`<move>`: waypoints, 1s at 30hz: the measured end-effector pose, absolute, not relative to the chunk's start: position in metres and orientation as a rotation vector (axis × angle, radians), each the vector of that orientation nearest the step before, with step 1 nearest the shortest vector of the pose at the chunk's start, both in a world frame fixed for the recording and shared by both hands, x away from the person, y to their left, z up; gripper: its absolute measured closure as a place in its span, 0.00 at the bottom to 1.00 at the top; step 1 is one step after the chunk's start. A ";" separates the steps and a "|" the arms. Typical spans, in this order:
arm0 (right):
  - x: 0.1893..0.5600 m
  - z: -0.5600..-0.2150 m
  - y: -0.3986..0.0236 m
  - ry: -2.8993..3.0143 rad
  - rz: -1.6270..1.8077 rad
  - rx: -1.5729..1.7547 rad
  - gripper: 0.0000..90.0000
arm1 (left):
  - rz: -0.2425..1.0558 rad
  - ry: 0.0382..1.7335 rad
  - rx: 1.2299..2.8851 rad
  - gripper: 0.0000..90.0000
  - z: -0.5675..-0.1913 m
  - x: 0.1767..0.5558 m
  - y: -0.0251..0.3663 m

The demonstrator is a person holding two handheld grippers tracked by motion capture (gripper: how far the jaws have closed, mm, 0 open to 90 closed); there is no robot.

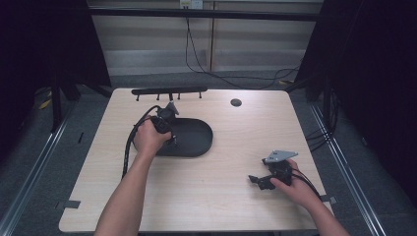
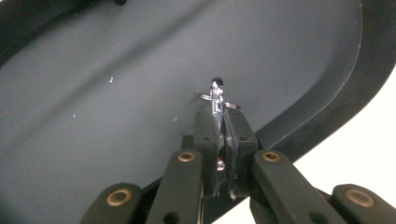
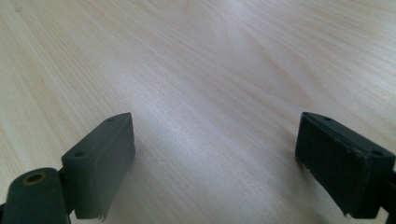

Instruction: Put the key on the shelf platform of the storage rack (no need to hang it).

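Note:
A black oval tray (image 1: 196,137) lies on the wooden table left of centre. My left gripper (image 1: 169,135) hangs over the tray's left part. In the left gripper view the left gripper (image 2: 222,116) is shut on a small silver metal clasp with a ring (image 2: 216,95), which sticks up between the jaws above the tray's dark floor (image 2: 116,93). My right gripper (image 1: 255,181) rests low over the bare table near the front right, pointing left. In the right gripper view the right gripper (image 3: 215,140) stands wide open with nothing between its jaws.
A long black rack with several pegs (image 1: 168,91) lies at the table's back edge. A round black grommet (image 1: 236,102) sits at the back right. Cables (image 1: 206,69) run across the floor behind the table (image 1: 236,147). Metal rails flank both sides.

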State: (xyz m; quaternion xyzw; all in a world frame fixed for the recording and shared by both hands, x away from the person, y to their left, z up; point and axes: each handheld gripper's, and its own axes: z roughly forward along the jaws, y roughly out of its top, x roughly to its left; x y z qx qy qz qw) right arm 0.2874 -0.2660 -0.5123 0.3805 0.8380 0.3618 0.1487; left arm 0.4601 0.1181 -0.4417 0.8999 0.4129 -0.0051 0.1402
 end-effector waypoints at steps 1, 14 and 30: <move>0.287 -0.512 -0.266 2.409 1.040 1.094 0.13 | -0.017 1.195 2.599 0.95 -0.443 0.460 0.119; 0.287 -0.512 -0.266 2.411 1.037 1.089 0.13 | -0.008 1.207 2.598 0.95 -0.447 0.461 0.120; 0.287 -0.512 -0.265 2.413 1.043 1.084 0.13 | 0.023 1.213 2.577 0.91 -0.445 0.461 0.122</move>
